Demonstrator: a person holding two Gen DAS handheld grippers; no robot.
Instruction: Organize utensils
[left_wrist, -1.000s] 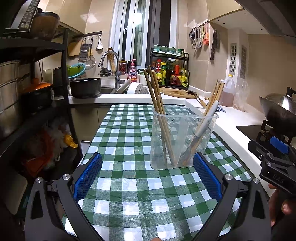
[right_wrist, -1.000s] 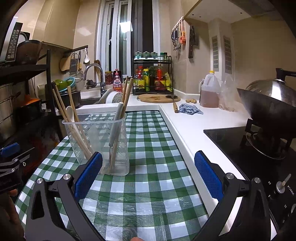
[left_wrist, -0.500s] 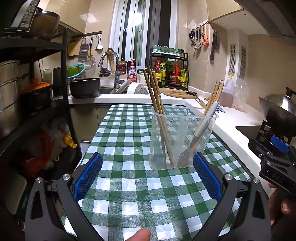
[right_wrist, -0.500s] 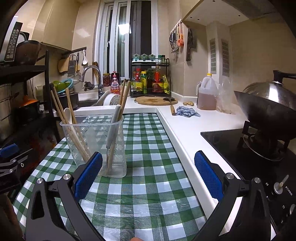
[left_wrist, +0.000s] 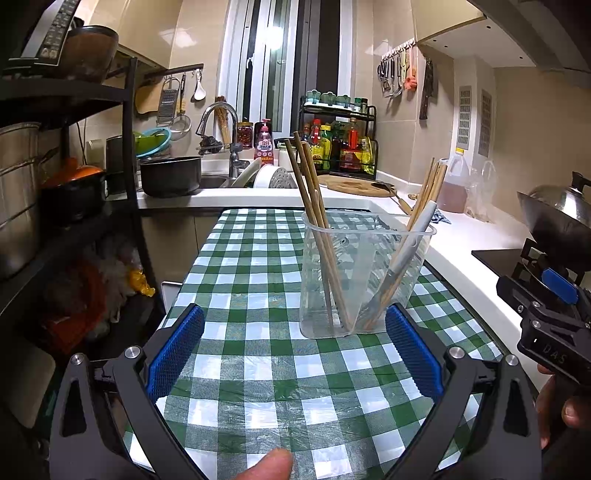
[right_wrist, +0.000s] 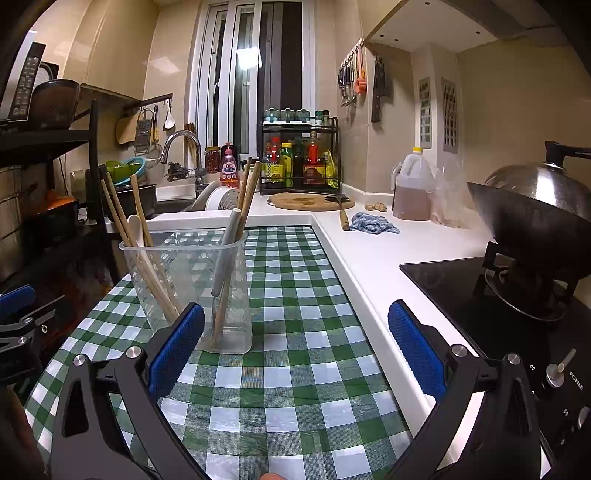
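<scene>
A clear plastic utensil holder (left_wrist: 364, 275) (right_wrist: 192, 291) stands upright on the green checked tablecloth (left_wrist: 258, 354). Wooden chopsticks (left_wrist: 314, 206) lean in its left compartment; more chopsticks and a grey-white handled utensil (left_wrist: 412, 236) lean in the right one. In the right wrist view a pale spoon (right_wrist: 135, 225) also shows among the left chopsticks. My left gripper (left_wrist: 293, 350) is open, just short of the holder, with nothing between its pads. My right gripper (right_wrist: 295, 347) is open over the cloth, the holder beside its left finger (right_wrist: 177, 347).
A white counter (right_wrist: 376, 251) runs along the cloth's right edge, with a black hob and wok (right_wrist: 535, 229), an oil jug (right_wrist: 412, 188) and a blue rag (right_wrist: 373, 223). Sink, faucet (left_wrist: 219, 118) and spice rack (left_wrist: 338, 144) stand at the back. A dark shelf (left_wrist: 70, 177) flanks the left.
The right gripper has risen and pulled back slightly, so the holder sits lower left in its view. The left gripper barely moved; a fingertip has appeared at its bottom edge.
</scene>
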